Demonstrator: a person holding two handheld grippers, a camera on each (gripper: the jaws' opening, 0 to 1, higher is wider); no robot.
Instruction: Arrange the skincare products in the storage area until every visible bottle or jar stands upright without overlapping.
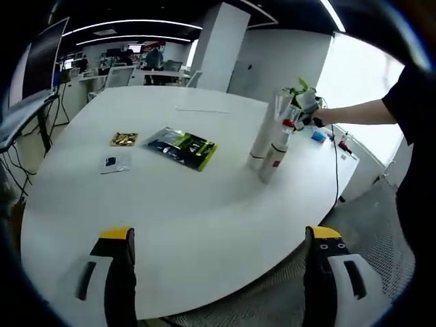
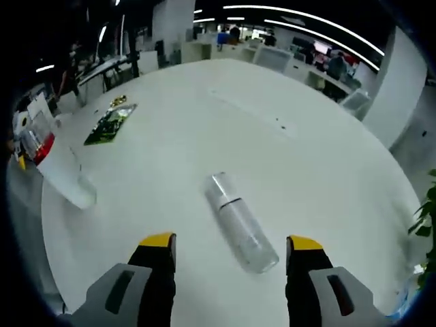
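Bottle [image 2: 240, 221] lying flat between the right claw [image 2: 231, 255] tips, jaws wide, nothing held.
Next: grip it, stand it upright on the tabletop [image 2: 204, 122]; left claw [image 1: 221, 248] wide, empty.

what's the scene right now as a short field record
surface: round white table
clear plastic bottle: on the table ahead of the right gripper, between its jaws, not gripped
white bottle with red cap: apart from the clear one
green and black packet: flat on table
left gripper: open, empty
right gripper: open
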